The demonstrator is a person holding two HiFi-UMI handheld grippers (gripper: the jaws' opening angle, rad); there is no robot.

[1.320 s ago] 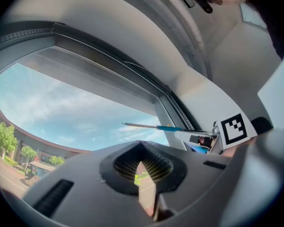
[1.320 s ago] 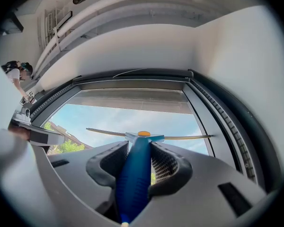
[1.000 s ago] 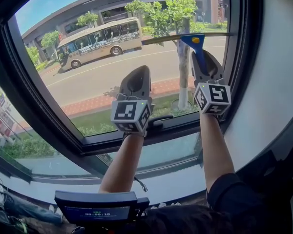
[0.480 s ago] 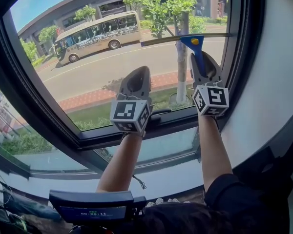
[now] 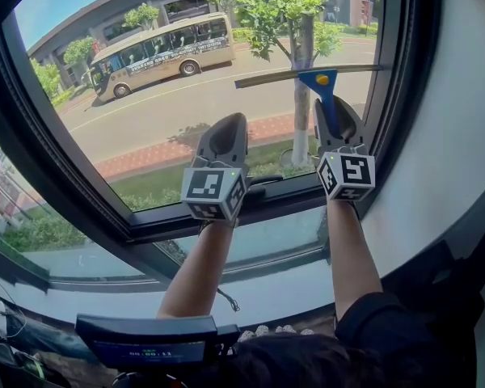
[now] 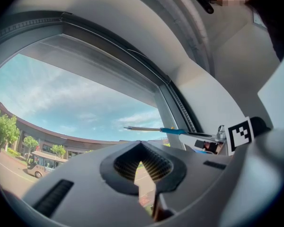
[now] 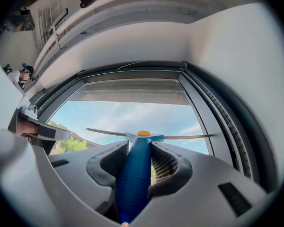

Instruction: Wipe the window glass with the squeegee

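The squeegee [image 5: 323,81] has come a little way down the window glass [image 5: 137,136] since a second ago, and the right gripper [image 5: 336,113] has dropped with it; the left gripper [image 5: 229,128] sits about where it was.

At far left the dark window frame [image 5: 61,180] slants down across the head view. Beyond the glass a beige bus [image 5: 158,53] stands on the road. Near the middle, the left gripper points up at the lower part of the pane. In the left gripper view its fingers [image 6: 132,162] are clenched to a thin slit with nothing between them.

To its right a tree [image 5: 295,14] stands outside, and the squeegee's long thin blade [image 5: 267,78] lies across the glass in front of the trunk, tilted slightly, its right end close to the right side of the frame. The blue handle [image 7: 135,174] runs down from the blade's centre into the right gripper, whose fingers [image 7: 168,167] grasp it from both sides. The right gripper is held well apart from the left one, just beside the frame's right upright.
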